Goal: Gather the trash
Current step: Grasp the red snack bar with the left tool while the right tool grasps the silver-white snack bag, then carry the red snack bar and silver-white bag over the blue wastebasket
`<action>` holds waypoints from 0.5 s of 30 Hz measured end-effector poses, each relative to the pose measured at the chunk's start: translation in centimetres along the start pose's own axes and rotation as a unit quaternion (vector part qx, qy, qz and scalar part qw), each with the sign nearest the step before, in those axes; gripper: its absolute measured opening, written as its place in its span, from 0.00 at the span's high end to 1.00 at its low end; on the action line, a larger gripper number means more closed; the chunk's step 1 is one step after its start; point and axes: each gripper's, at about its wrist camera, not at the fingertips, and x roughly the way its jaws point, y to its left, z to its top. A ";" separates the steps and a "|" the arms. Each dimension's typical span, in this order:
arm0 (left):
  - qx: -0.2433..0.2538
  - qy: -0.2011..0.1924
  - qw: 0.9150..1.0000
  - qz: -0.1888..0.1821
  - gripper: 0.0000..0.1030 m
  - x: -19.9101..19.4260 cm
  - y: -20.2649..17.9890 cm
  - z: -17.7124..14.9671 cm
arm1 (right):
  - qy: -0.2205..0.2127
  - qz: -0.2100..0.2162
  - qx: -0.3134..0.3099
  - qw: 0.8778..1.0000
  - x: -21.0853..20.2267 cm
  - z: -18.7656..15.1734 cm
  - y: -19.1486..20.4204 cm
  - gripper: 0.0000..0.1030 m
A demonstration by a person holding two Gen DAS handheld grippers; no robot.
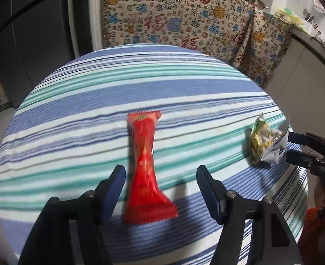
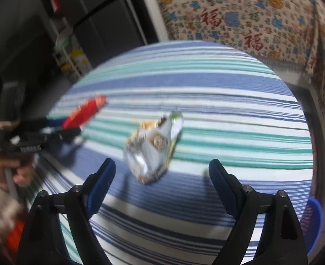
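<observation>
A long red snack wrapper [image 1: 146, 172] lies on the round table's striped cloth [image 1: 74, 114], running away from me between the jaws of my left gripper [image 1: 161, 172]. The jaws stand open and neither pad presses on the wrapper. A crumpled silver and yellow wrapper [image 2: 151, 148] rests on the cloth just ahead of my right gripper [image 2: 162, 163], which is wide open with its pads clear of the wrapper. From the left wrist view, the crumpled wrapper [image 1: 266, 141] sits near the table's right edge with the right gripper [image 1: 292, 148] at it. The right wrist view shows the red wrapper [image 2: 85, 111] at the left gripper [image 2: 72, 130], blurred.
A patterned cloth [image 1: 184, 22] drapes furniture behind the table. A dark fridge [image 1: 30, 33] stands at the back left. A blue basket [image 2: 312, 220] sits below the table's right edge. A hand [image 2: 19, 172] grips the left tool's handle. Something orange [image 1: 312, 223] lies low on the right.
</observation>
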 end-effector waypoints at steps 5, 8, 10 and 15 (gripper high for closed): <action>0.002 0.001 1.000 -0.001 0.34 1.3 0.6 1.4 | 0.015 -0.009 0.019 1.000 1.6 0.5 0.4 0.14; 0.011 0.012 1.000 0.018 0.35 2.7 0.6 1.3 | 0.021 -0.012 0.027 0.999 2.4 0.7 0.2 0.34; 0.013 0.014 0.999 0.035 0.63 2.8 0.9 1.0 | 0.022 -0.005 0.032 0.999 2.5 0.9 0.1 0.59; 0.007 -0.003 1.000 0.023 0.88 1.4 1.1 1.1 | 0.004 -0.022 0.000 1.000 0.4 1.3 1.4 0.80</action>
